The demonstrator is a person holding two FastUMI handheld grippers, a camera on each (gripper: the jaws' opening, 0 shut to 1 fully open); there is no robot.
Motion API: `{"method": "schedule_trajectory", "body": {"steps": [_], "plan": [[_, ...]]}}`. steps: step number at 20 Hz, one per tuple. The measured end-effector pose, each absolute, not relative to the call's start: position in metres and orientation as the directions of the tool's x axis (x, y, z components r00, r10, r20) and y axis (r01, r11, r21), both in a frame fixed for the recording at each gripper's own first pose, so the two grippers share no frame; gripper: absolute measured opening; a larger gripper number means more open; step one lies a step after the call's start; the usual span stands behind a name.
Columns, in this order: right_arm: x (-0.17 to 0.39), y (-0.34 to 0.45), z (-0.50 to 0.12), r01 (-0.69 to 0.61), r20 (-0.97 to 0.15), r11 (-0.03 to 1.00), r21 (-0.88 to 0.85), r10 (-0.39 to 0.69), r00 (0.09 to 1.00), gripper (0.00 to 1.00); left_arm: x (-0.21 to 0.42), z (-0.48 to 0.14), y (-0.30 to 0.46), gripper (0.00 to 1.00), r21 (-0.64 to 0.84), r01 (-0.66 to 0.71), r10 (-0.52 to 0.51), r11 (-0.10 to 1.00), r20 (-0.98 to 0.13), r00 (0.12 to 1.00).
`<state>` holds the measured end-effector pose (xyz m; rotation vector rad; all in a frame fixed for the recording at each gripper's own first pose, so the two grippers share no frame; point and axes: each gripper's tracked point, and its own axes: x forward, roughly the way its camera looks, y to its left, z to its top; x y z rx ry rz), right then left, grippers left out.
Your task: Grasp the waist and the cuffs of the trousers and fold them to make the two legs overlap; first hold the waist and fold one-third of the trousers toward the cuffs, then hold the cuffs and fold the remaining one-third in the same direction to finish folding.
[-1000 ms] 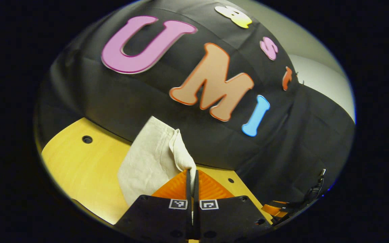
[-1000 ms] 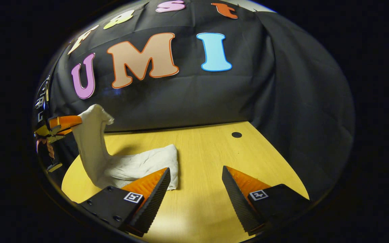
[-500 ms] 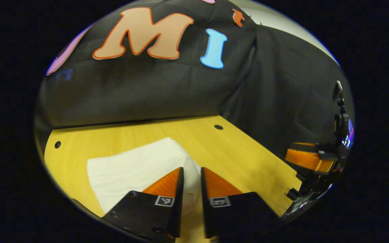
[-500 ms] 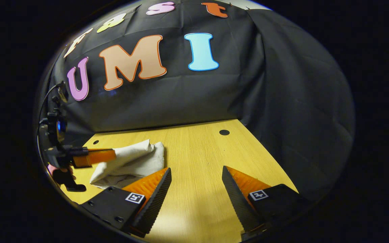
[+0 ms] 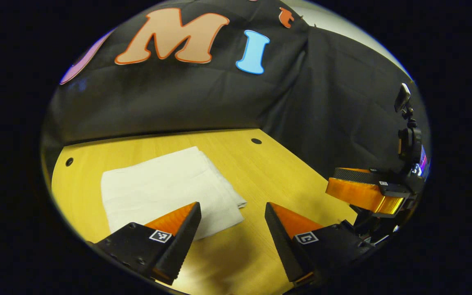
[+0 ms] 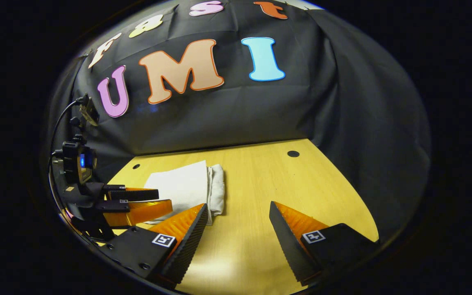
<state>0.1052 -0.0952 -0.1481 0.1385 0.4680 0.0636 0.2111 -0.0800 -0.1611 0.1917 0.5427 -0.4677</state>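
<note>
The cream trousers lie flat on the wooden table as a folded, layered rectangle, with the stacked edges on their right side. My left gripper hovers open just in front of them, its left finger over their near edge, holding nothing. In the right gripper view the folded trousers sit left of centre, and my right gripper is open over bare wood to their right. The left gripper shows there at the left, open beside the cloth. The right gripper shows at the right of the left gripper view.
The booth's black cloth wall stands behind and to the right of the table. Small round holes dot the tabletop near its far edge. Bare wood stretches right of the trousers.
The left gripper carried the lifted trouser end down onto the folded stack, let go of it, opened wide and drew back. The right gripper stayed open and barely moved.
</note>
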Motion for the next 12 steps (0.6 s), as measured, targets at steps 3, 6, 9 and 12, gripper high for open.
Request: {"method": "schedule_trajectory", "body": {"steps": [3,6,9,12], "plan": [[0.107,-0.078,-0.141,-0.069,-0.421,0.984,0.162,0.132,0.898,0.92,0.204,-0.148,-0.044,0.94,0.084,0.383,-0.291,0.920,-0.507,0.811],[0.107,-0.064,-0.136,-0.094,-0.406,0.981,0.170,0.157,0.900,0.97,0.191,-0.143,-0.007,0.94,0.101,0.302,-0.217,0.948,-0.488,0.845],[0.107,-0.056,-0.130,-0.105,-0.399,0.982,0.158,0.161,0.903,0.97,0.183,-0.129,0.023,0.94,0.121,0.217,-0.140,0.969,-0.458,0.878],[0.105,-0.051,-0.126,-0.097,-0.392,0.982,0.161,0.154,0.907,0.92,0.176,-0.118,0.049,0.94,0.125,0.166,-0.097,0.978,-0.430,0.897]]}}
